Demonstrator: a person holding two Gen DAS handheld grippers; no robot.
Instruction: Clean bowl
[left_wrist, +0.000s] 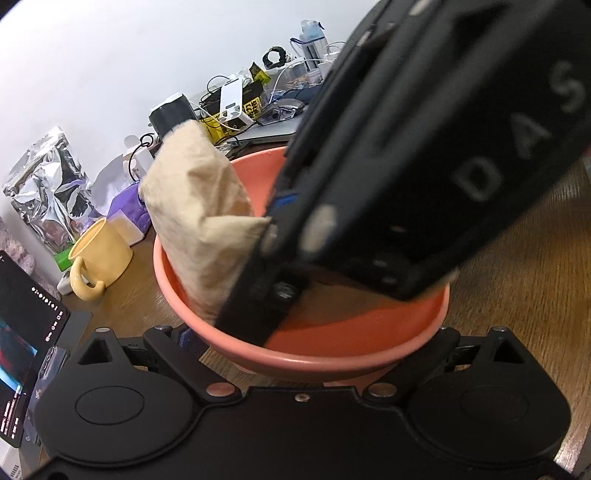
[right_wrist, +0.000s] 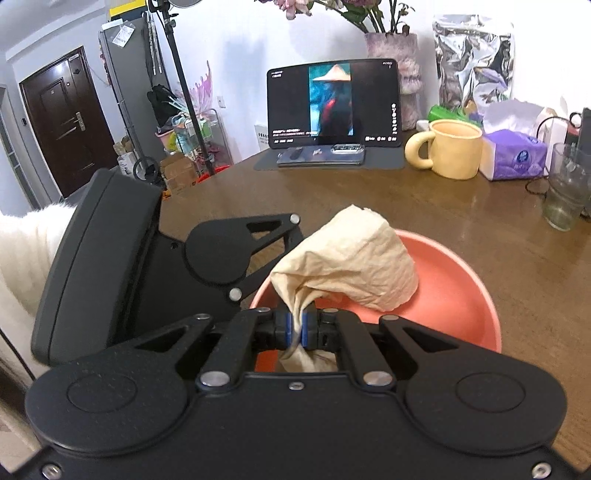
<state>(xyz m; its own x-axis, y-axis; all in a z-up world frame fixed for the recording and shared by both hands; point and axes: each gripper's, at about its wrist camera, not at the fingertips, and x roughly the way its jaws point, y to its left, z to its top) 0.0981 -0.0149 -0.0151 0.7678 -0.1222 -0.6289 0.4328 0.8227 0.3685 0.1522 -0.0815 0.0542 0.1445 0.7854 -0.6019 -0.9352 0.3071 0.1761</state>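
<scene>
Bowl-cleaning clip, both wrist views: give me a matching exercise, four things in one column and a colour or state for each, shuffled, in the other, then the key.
Things:
1. bowl
2. cloth
3. mug
4. tablet

Colour or state:
A. pale yellow, handle towards the tablet, standing on the table
B. beige, bunched, pinched in the right tool
C. propped upright, screen lit
D. salmon pink, the cloth resting over it

Right pairs: 1-D, 2-B, 3-A, 4-C.

Black claw (right_wrist: 295, 329), fluffy white sleeve (right_wrist: 22, 251)
</scene>
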